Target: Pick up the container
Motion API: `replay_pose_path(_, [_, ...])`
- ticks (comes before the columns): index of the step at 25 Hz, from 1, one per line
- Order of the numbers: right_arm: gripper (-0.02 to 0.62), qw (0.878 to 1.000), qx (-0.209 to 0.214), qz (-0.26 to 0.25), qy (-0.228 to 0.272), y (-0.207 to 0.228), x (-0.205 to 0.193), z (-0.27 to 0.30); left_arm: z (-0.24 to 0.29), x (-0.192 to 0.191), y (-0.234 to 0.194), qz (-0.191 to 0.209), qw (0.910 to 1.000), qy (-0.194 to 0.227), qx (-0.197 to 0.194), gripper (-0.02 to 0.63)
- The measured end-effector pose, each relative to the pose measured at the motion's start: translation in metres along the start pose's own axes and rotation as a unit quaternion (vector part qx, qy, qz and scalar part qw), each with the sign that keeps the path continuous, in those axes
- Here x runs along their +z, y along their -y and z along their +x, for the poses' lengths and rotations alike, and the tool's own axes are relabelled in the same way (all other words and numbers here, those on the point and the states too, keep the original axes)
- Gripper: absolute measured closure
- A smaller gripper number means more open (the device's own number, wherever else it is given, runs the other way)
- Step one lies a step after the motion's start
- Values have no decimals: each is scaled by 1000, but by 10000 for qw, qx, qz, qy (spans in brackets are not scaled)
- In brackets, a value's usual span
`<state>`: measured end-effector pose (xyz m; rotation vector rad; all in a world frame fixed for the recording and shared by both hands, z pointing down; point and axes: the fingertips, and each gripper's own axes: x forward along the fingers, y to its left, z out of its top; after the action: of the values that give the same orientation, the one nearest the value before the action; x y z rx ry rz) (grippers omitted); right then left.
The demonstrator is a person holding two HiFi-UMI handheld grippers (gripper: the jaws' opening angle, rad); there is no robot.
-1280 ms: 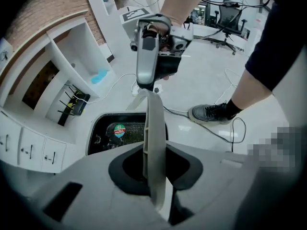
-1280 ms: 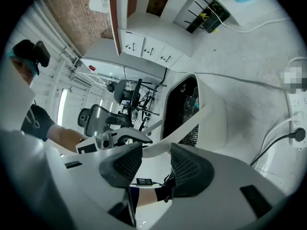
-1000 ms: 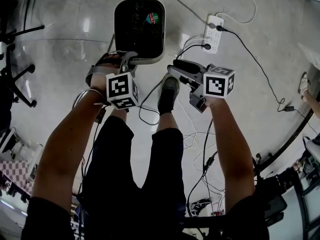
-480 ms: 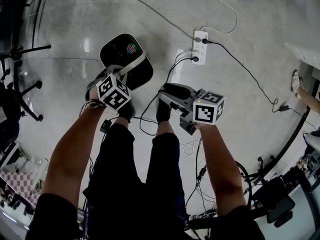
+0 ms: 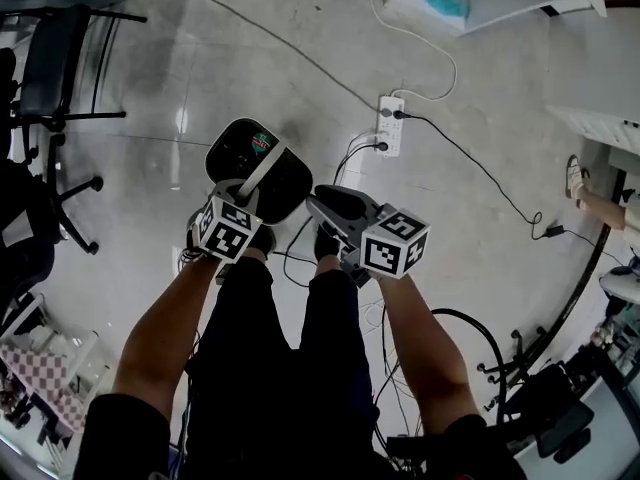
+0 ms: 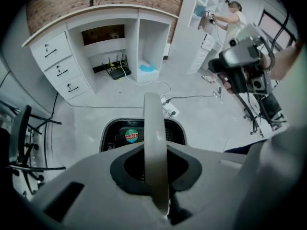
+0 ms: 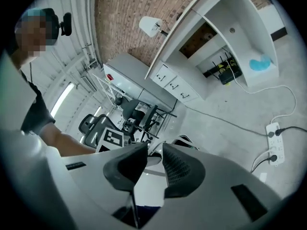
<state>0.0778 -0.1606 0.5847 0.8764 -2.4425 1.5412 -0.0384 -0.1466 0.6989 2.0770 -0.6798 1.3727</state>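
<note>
The left gripper (image 6: 156, 176) pinches the pale handle (image 6: 154, 123) of the container (image 5: 236, 154), and the right gripper (image 7: 154, 162), holding nothing, has just been closing its jaws partway

container (image 5: 235, 150) | black, open top | hangs tilted by pale handle (image 5: 265, 168)

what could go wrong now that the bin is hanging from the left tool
1. The container hangs only by its thin handle, pinched in the left tool. It may swing or slip out.
2. The power strip and loose cables lie on the floor near the person's feet, so a trip or a snag is possible.
</note>
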Motion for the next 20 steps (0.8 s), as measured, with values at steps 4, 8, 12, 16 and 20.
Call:
replay_pose_path(4, [532, 9989, -127, -436, 83, -33, 21, -18, -44, 10, -3, -378, 9991, 195, -23, 569])
replay_pose_path(8, [538, 9978, -164, -535, 355, -68, 49, -41, -94, 27, -3, -598, 9974, 392, 6, 569])
replay_pose_path(12, [540, 9963, -154, -734, 410, -103, 72, -59, -136, 44, 8, -761, 9952, 610, -25, 569])
replay_pose_path(16, [540, 9942, -30, -940, 529, -139, 95, -67, -178, 53, 14, -945, 9922, 812, -41, 569])
replay_pose_path(20, [540, 9914, -34, -1197, 524, -164, 112, -77, -208, 58, 25, -1172, 9888, 911, -128, 569])
